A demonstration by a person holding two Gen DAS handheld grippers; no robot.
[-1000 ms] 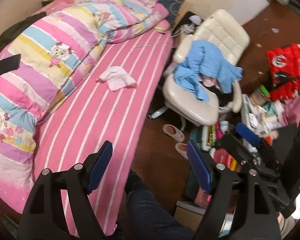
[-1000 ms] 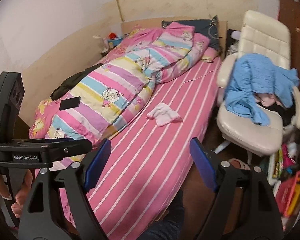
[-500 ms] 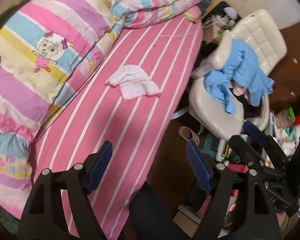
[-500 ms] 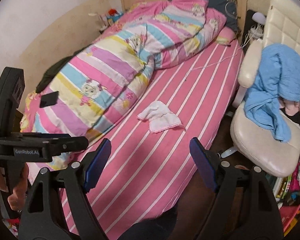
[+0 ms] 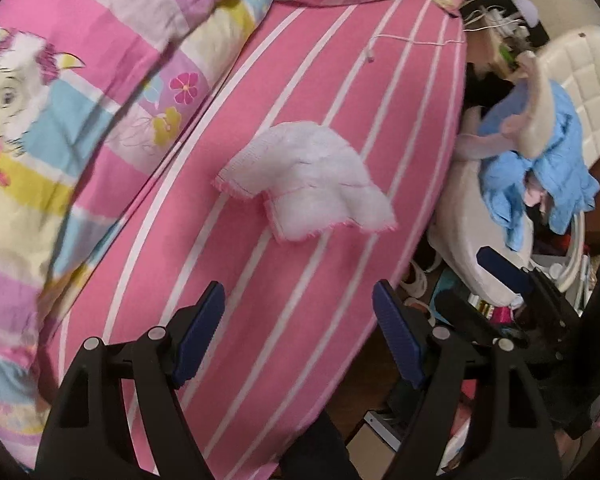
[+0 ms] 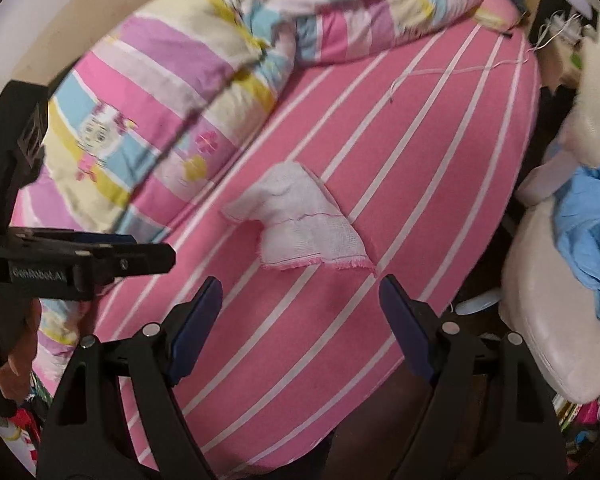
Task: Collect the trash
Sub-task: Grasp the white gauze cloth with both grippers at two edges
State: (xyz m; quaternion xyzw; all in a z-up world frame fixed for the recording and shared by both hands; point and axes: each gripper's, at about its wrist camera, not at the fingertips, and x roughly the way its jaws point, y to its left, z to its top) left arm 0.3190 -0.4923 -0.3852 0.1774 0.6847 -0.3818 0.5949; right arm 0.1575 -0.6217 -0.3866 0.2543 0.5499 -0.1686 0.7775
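Note:
A crumpled white cloth with pink frayed edges (image 5: 312,184) lies on the pink striped bed sheet (image 5: 284,304); it also shows in the right wrist view (image 6: 304,220). My left gripper (image 5: 298,312) is open and empty, just short of the cloth. My right gripper (image 6: 300,308) is open and empty, hovering close to the cloth's near edge. The left gripper's body (image 6: 76,264) shows at the left of the right wrist view.
A striped cartoon duvet (image 5: 72,80) covers the bed's left side. A white cable (image 5: 412,42) lies on the sheet farther back. A cream chair (image 6: 548,336) with blue clothes (image 6: 592,224) stands right of the bed, with clutter on the floor (image 5: 496,312).
Both grippers have moved forward and down toward the white cloth, which now looks much larger and closer. Both stay open.

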